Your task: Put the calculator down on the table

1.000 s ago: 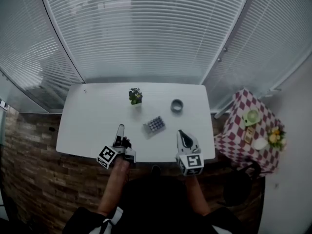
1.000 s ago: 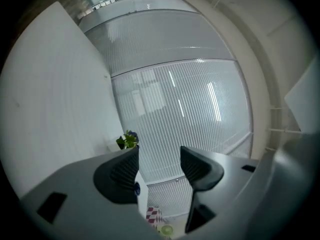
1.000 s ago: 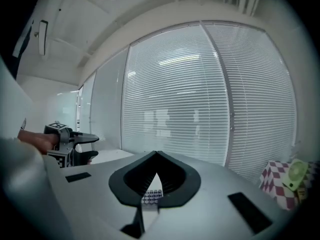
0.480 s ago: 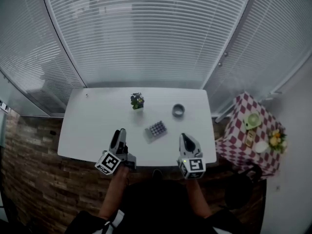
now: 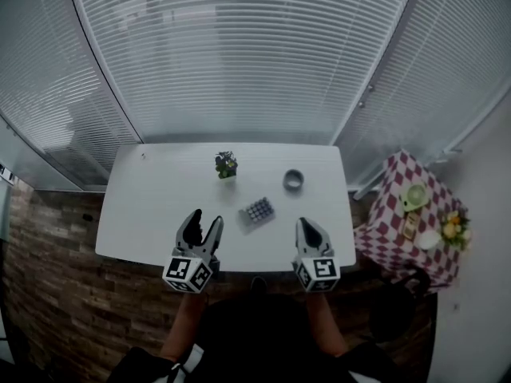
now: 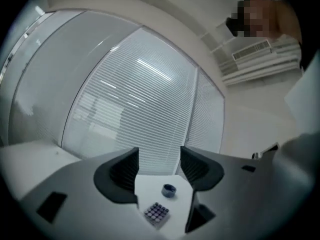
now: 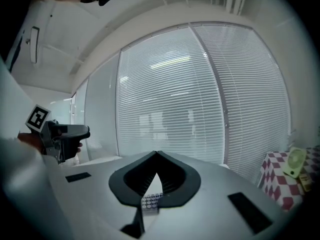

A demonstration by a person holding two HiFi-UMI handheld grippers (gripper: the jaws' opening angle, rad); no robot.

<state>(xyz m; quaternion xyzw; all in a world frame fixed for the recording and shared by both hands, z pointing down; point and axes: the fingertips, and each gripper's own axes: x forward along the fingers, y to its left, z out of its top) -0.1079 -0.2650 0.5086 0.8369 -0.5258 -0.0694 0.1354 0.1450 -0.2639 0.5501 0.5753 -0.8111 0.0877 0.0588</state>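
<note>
The calculator (image 5: pixel 257 211), a small grey slab with rows of dark keys, lies flat on the white table (image 5: pixel 152 198), right of centre. It also shows low between the jaws in the left gripper view (image 6: pixel 156 213) and in the right gripper view (image 7: pixel 151 202). My left gripper (image 5: pixel 205 220) hovers over the table's near edge, left of the calculator, open and empty (image 6: pixel 158 156). My right gripper (image 5: pixel 306 223) hangs to the calculator's right near the front edge, its jaws shut with nothing between them (image 7: pixel 157 154). Neither gripper touches the calculator.
A small potted plant (image 5: pixel 226 164) and a grey ring (image 5: pixel 293 180) stand farther back on the table. A side table with a red-checked cloth (image 5: pixel 397 214) carries several small items at the right. Window blinds (image 5: pixel 239 54) close off the far side.
My left gripper's jaws have opened; they were together half a second ago. Both grippers have drawn back slightly toward the near edge. The calculator has stayed on the table.
</note>
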